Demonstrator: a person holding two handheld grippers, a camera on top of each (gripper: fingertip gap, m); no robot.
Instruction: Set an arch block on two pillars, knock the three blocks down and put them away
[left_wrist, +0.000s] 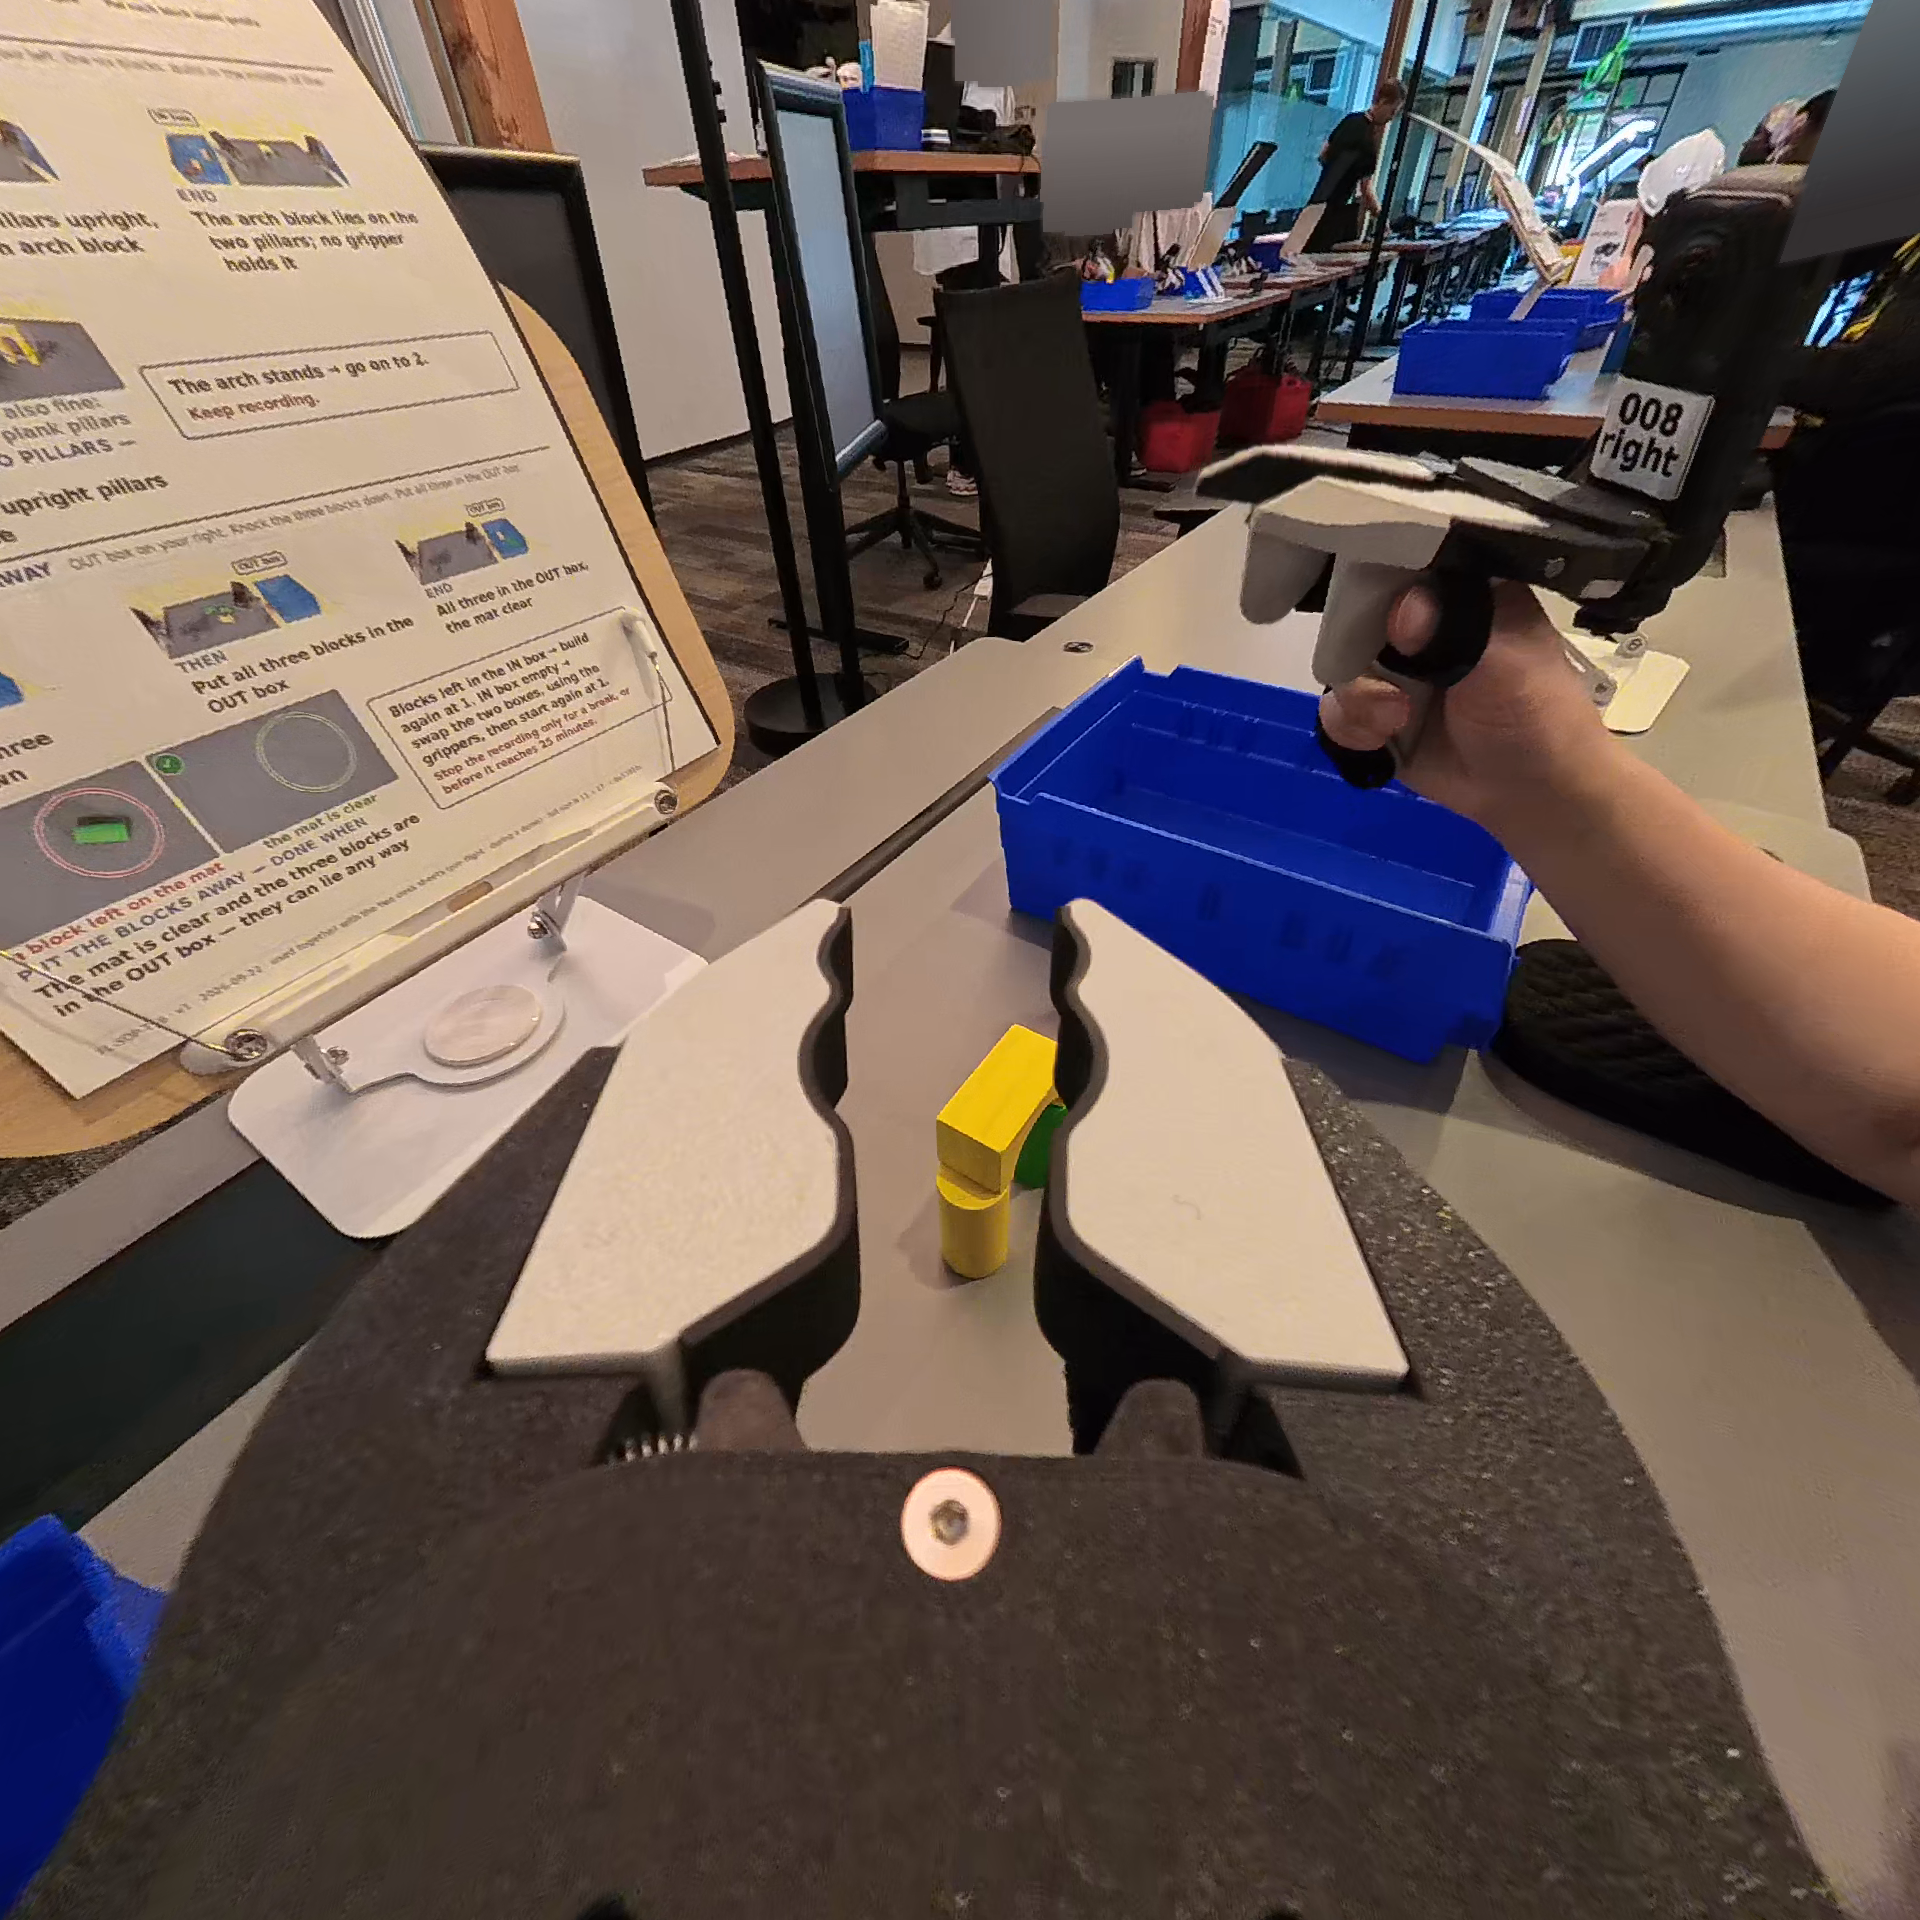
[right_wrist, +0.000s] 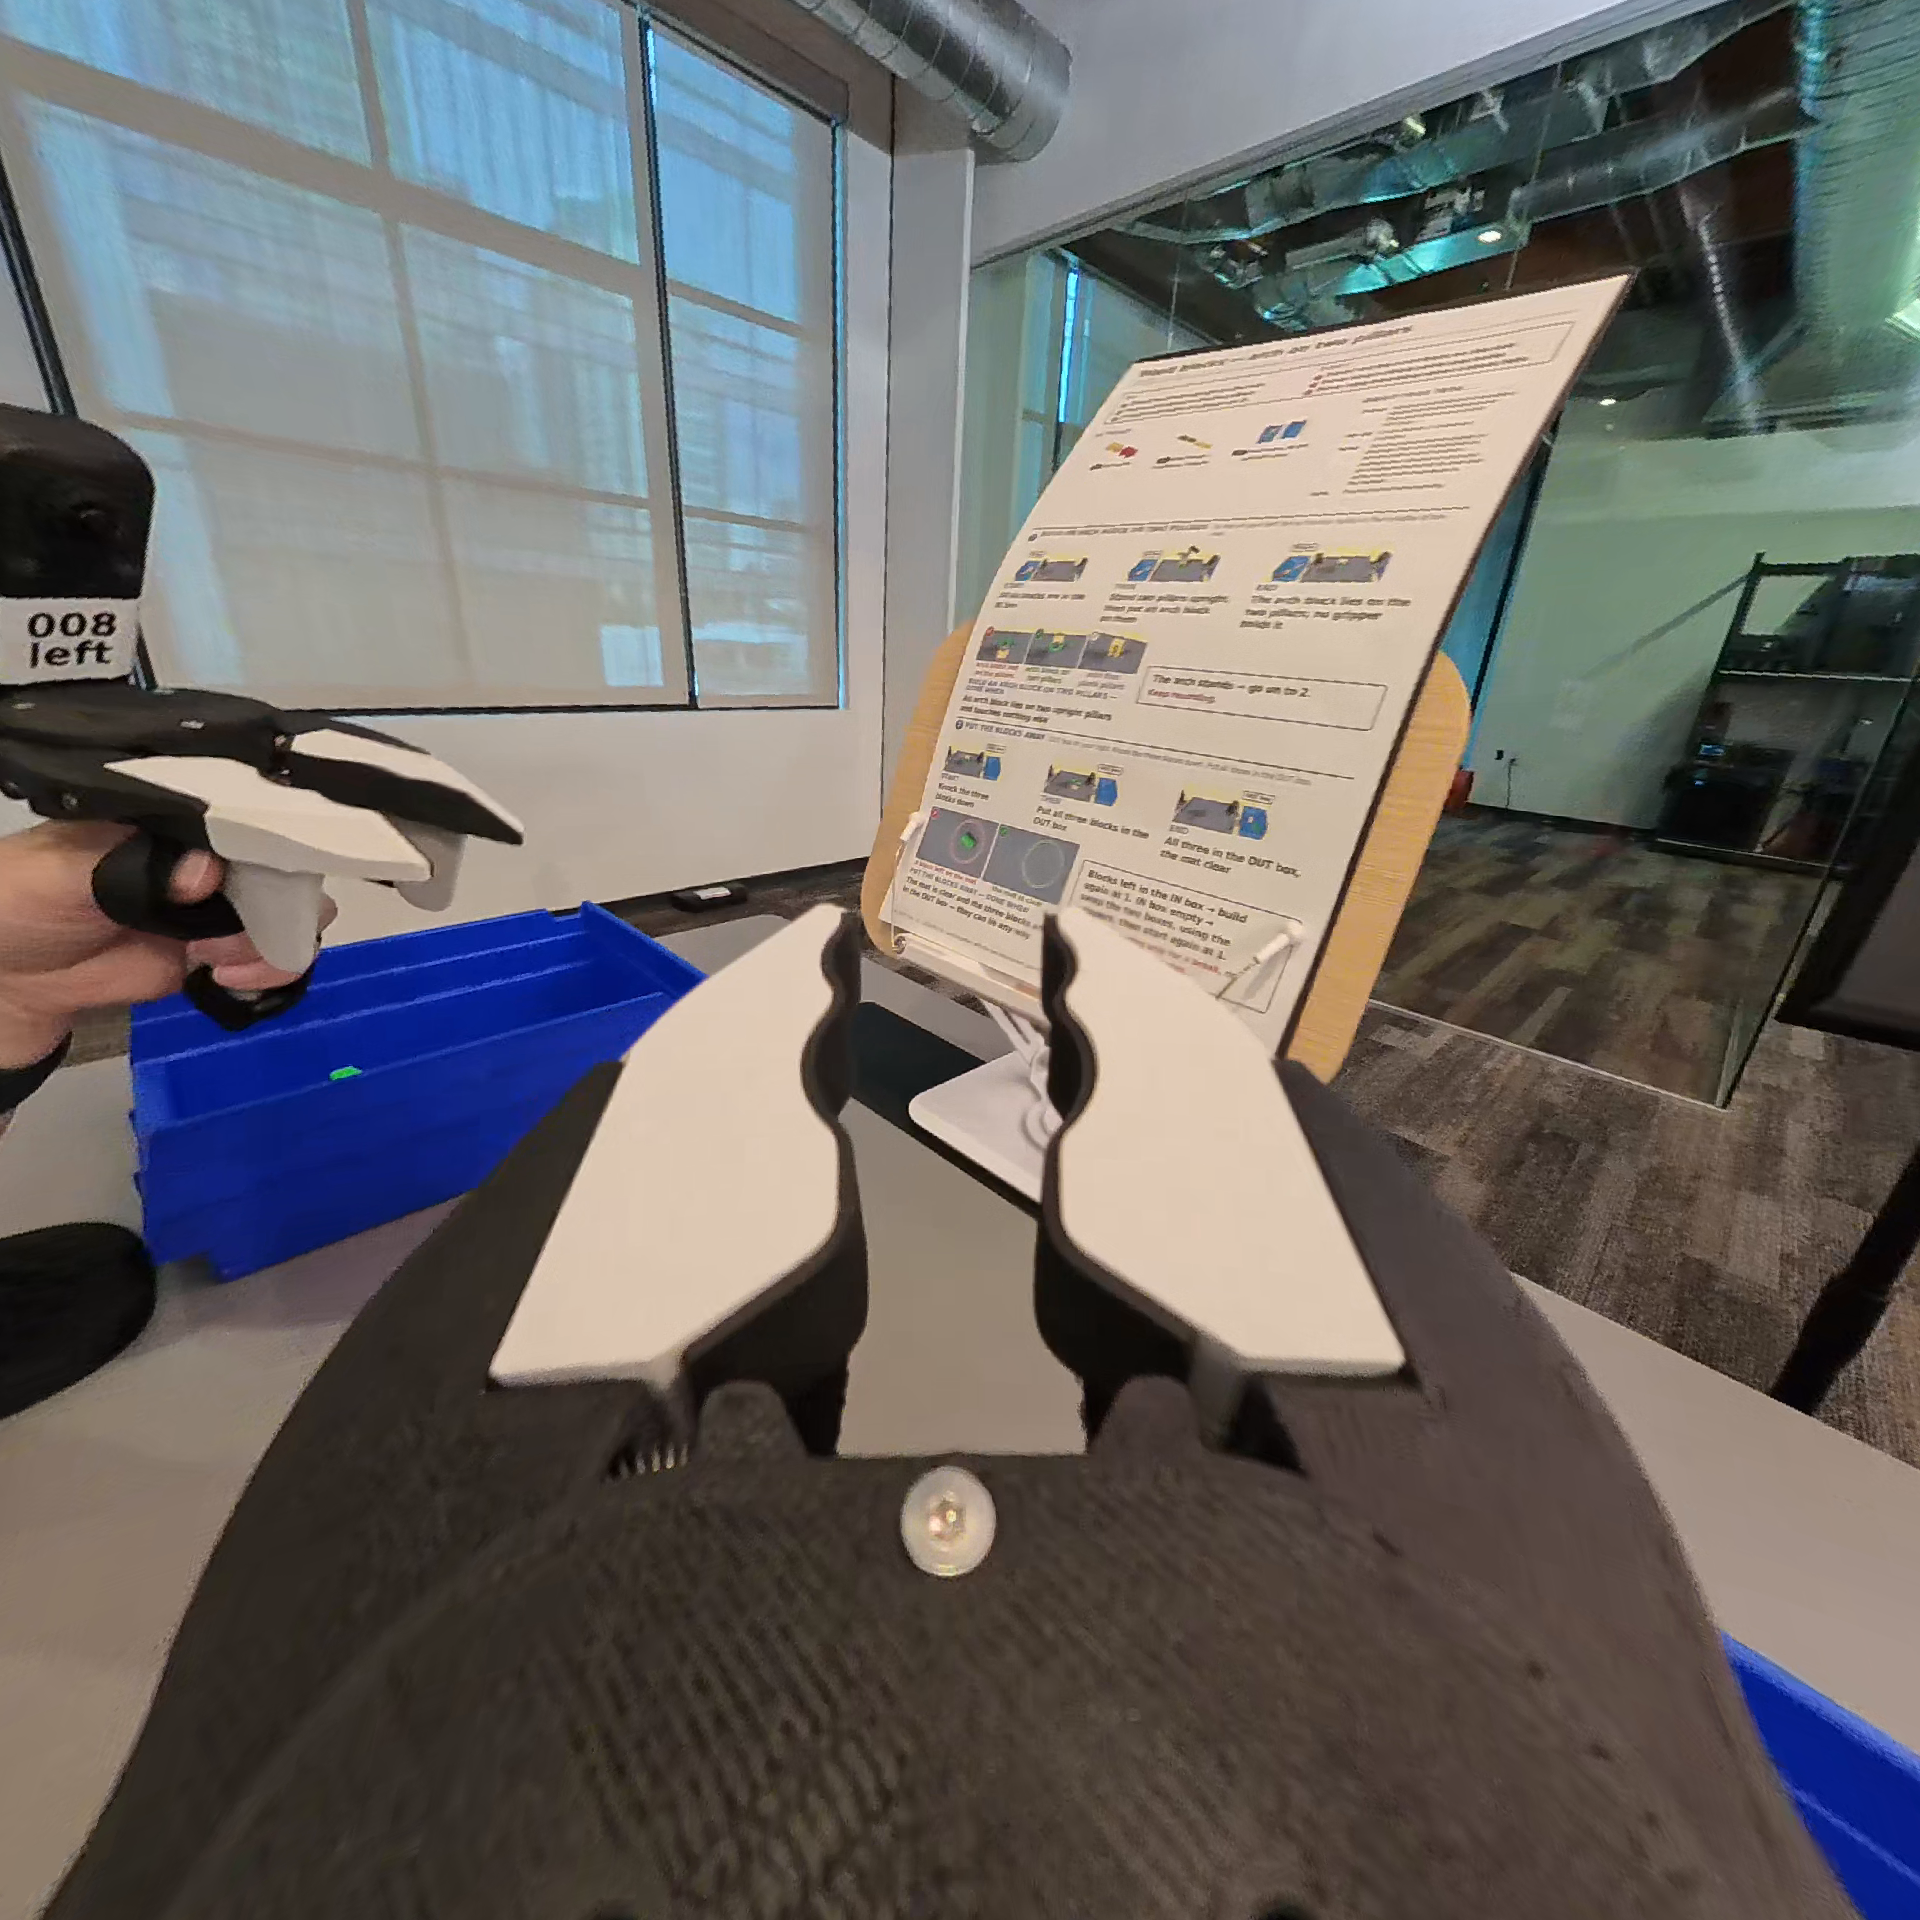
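In the left wrist view a yellow arch block (left_wrist: 992, 1107) rests on a yellow round pillar (left_wrist: 974, 1231) and a green pillar (left_wrist: 1042, 1143), which the right finger mostly hides. They stand on the grey table (left_wrist: 1558, 1351). My left gripper (left_wrist: 951, 925) is open and empty, and the stack shows through the gap between its fingers, lower down. My right gripper (right_wrist: 945, 925) is open and empty, raised over an empty blue box (left_wrist: 1247, 862). It also shows in the left wrist view (left_wrist: 1247, 499).
An instruction sheet on a stand (left_wrist: 312, 520) (right_wrist: 1195, 675) stands at the table's far side. A second blue box (right_wrist: 395, 1101) holds a small green piece (right_wrist: 345, 1073) below the left gripper (right_wrist: 478, 842). A black pad (left_wrist: 1621, 1060) lies under the forearm. Tip to tip, the grippers are about 20 centimeters apart.
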